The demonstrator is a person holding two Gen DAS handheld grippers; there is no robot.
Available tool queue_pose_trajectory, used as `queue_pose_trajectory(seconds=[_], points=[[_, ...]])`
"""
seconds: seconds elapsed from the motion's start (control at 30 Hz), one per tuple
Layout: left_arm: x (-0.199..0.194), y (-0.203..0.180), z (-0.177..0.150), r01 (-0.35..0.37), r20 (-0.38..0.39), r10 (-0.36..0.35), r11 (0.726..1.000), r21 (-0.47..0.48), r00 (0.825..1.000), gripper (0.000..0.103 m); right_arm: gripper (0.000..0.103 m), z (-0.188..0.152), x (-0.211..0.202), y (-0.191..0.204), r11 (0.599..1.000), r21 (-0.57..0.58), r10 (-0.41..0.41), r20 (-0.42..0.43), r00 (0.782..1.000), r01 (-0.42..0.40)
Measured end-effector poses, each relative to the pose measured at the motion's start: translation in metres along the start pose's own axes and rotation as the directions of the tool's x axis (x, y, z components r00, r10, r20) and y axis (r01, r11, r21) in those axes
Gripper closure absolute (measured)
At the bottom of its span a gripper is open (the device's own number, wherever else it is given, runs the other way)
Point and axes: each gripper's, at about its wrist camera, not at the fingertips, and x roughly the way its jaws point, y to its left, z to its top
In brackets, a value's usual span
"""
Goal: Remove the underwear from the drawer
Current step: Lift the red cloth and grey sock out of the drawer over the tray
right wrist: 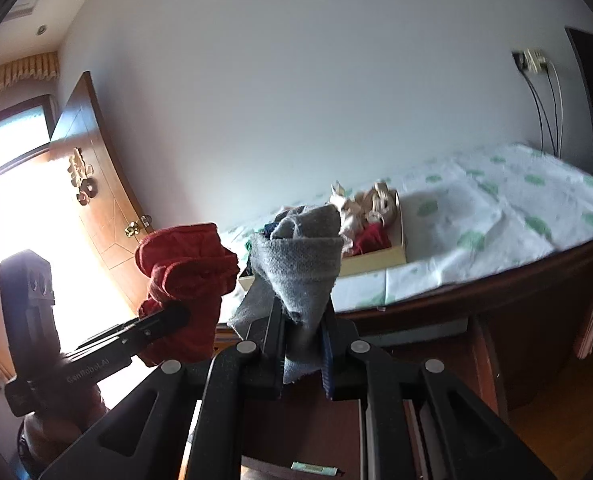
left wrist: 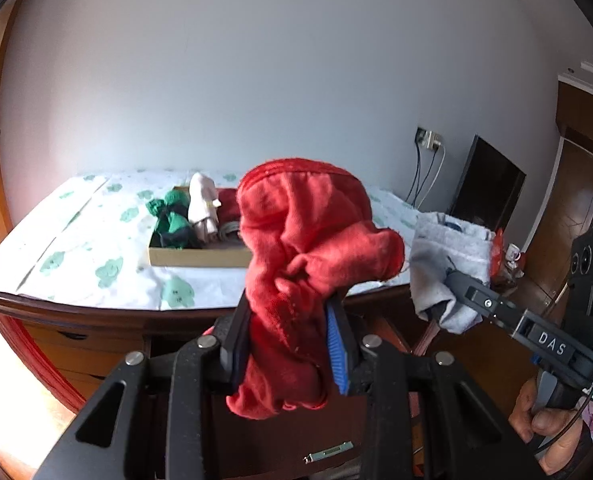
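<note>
My left gripper (left wrist: pixel 288 320) is shut on a bunched red underwear (left wrist: pixel 308 236), held up in the air in front of the dresser. In the right wrist view the same red underwear (right wrist: pixel 184 272) shows at the left, clamped in the left gripper (right wrist: pixel 176 314). My right gripper (right wrist: pixel 302 320) is shut on a grey underwear (right wrist: pixel 300 264) that stands up between its pads. From the left wrist view the grey underwear (left wrist: pixel 448 264) hangs at the right in the right gripper (left wrist: pixel 450 280). The drawer (right wrist: pixel 416 356) lies dark below both grippers; what it holds is hidden.
A shallow cardboard box (left wrist: pixel 200 258) with green, cream and red garments sits on the dresser top, on a white cloth with green prints (left wrist: pixel 108 240). A dark screen (left wrist: pixel 488 188) and wall socket with cables (left wrist: pixel 428 140) are at the right. A wooden door (right wrist: pixel 96 184) stands at the left.
</note>
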Motion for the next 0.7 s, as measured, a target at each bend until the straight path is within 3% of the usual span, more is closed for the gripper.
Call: queue_pose_trajectory(seconds=[0.7], points=[[0.020,0.002,0.035,-0.051,0.056,0.049,0.998,0.025,0.997,0.071,0.087,0.045,-0.004,0.011,0.999,-0.050,0.002,0.105,0.994,0.004]])
